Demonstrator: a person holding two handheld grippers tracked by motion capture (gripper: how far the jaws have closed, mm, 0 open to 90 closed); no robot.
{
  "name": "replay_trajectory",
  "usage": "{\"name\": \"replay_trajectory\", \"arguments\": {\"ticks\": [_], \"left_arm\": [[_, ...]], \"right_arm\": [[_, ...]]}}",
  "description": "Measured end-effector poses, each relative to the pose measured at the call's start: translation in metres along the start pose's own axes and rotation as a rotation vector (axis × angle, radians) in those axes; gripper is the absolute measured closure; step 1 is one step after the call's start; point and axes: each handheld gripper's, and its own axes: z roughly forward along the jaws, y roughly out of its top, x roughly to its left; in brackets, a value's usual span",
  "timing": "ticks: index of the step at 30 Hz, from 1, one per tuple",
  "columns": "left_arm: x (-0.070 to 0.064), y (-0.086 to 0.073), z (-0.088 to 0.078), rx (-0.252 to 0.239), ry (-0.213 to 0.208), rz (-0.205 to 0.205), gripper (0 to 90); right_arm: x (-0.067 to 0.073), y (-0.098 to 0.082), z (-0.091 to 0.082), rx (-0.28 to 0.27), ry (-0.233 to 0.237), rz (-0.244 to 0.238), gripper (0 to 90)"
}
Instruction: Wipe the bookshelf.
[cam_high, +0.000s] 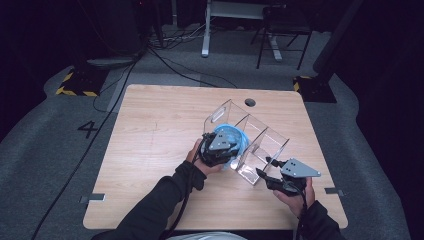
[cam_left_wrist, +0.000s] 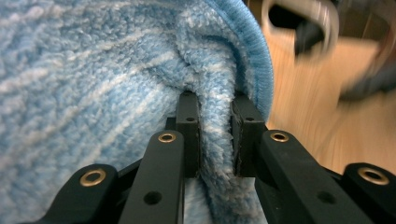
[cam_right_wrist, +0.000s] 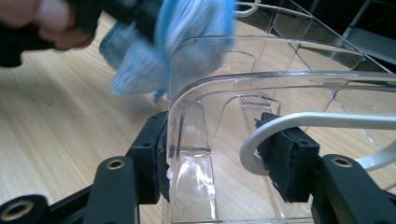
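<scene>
surface: light wooden table (cam_high: 150, 150), frame centre | room: grey carpet, dark surround, cables upper left | left gripper (cam_left_wrist: 215, 140): clamped on blue towel (cam_left_wrist: 93, 70), centre | right gripper (cam_right_wrist: 224, 158): jaws straddling clear organizer (cam_right_wrist: 261, 84) wall, right of centre, grip unclear

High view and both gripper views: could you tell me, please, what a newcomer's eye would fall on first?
The fluffy blue cloth stands out most: the left tool is shut on a fold of it, holding it over the near-left end of the clear divided organiser at mid-table. Next comes the right tool, whose jaws straddle the organiser's near end wall, steadying it on the wooden table.
</scene>
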Motion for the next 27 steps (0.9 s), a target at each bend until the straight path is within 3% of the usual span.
{"name": "replay_trajectory", "arguments": {"ticks": [3, 4, 7, 9, 12, 14, 16, 18, 21, 24, 27], "left_arm": [[0.002, 0.013, 0.010, -0.005, -0.023, 0.007, 77.4], [0.003, 0.014, 0.018, 0.008, -0.018, -0.003, 77.4], [0.008, 0.011, 0.022, -0.002, -0.035, -0.052, 77.4], [0.012, 0.004, 0.027, 0.024, -0.029, -0.080, 77.6], [0.004, -0.005, 0.038, 0.097, 0.017, -0.034, 77.8], [0.003, -0.012, 0.040, 0.099, 0.021, -0.043, 77.9], [0.001, -0.015, 0.042, 0.114, 0.034, -0.022, 78.0], [-0.002, -0.024, 0.047, 0.150, 0.046, -0.019, 78.0], [-0.003, -0.040, 0.054, 0.184, 0.036, -0.039, 78.1], [-0.002, -0.045, 0.055, 0.190, 0.021, -0.044, 78.1], [-0.004, -0.046, 0.050, 0.251, 0.008, 0.012, 78.1]], "right_arm": [[0.001, 0.000, 0.000, -0.002, 0.002, -0.005, 45.5], [0.001, -0.001, 0.000, -0.006, 0.002, -0.005, 45.5], [0.001, -0.001, 0.000, -0.009, 0.003, -0.006, 45.5], [0.001, -0.002, -0.001, -0.011, 0.004, -0.006, 45.5], [0.001, -0.002, -0.001, -0.011, 0.004, -0.011, 45.4], [0.001, -0.002, -0.001, -0.010, 0.002, -0.013, 45.3], [0.001, -0.002, 0.000, -0.008, 0.003, -0.012, 45.3], [0.001, -0.002, 0.000, -0.010, 0.003, -0.014, 45.3], [0.002, -0.002, 0.001, -0.012, 0.001, -0.013, 45.2], [0.002, -0.002, 0.000, -0.009, 0.002, -0.014, 45.2], [0.002, -0.002, 0.000, -0.008, 0.009, -0.017, 45.1]]}}
